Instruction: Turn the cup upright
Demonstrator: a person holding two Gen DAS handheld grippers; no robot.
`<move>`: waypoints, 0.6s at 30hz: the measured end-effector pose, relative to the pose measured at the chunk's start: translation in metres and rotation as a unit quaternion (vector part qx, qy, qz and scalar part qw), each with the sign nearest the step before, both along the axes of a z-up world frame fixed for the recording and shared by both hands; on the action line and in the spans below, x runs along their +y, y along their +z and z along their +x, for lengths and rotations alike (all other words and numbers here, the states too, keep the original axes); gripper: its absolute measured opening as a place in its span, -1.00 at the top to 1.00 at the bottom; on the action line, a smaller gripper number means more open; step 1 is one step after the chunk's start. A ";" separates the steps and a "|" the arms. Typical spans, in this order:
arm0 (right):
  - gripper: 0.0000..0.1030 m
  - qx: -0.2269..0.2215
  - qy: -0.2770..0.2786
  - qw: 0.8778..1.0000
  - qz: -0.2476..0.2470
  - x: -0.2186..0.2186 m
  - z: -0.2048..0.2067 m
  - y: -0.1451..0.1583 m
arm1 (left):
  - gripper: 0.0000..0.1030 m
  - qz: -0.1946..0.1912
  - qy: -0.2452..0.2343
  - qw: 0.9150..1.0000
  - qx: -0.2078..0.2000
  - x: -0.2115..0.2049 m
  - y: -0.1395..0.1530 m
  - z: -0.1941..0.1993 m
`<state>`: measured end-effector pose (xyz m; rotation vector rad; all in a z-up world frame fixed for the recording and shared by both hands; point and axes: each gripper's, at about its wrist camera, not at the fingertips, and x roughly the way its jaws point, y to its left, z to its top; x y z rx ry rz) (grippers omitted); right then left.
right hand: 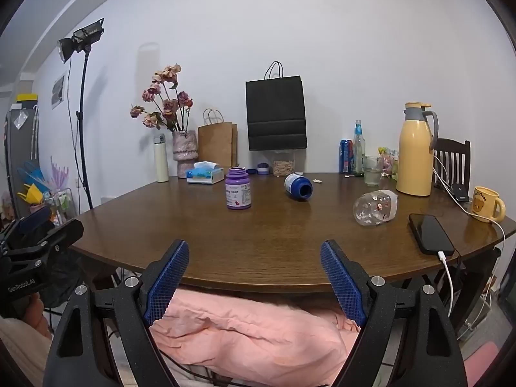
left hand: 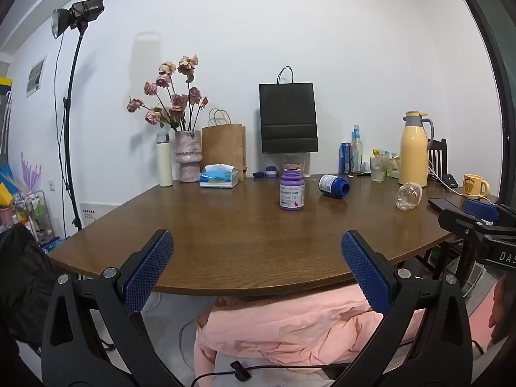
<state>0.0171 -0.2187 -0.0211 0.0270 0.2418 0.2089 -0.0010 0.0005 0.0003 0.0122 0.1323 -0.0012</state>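
Clear cup (right hand: 375, 208) lies on its side on the table (right hand: 274, 242), at about 1 o'clock from the right gripper (right hand: 254, 277); nothing grasped.
Both grippers spread wide and empty; left gripper (left hand: 258, 267) sits at the near table edge, cup well apart at 2 o'clock. Cup looks like thin plastic: likely light, slick, prone to roll. Best hold is probably across the mid-body, gentle squeeze.

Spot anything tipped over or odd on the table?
Yes. The clear cup lies on its side near the phone, and the blue bottle also lies tipped, open, beside the upright purple bottle. No spill visible.
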 end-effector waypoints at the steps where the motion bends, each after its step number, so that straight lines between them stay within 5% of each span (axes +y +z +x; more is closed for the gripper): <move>1: -0.70 -0.004 0.000 1.000 -0.002 0.000 0.000 0.000 | -1.00 0.003 0.000 1.000 0.009 0.000 0.000 0.001; 18: -0.71 0.006 0.004 1.000 0.001 0.000 0.003 -0.006 | -1.00 0.006 0.000 1.000 0.011 -0.001 0.000 0.001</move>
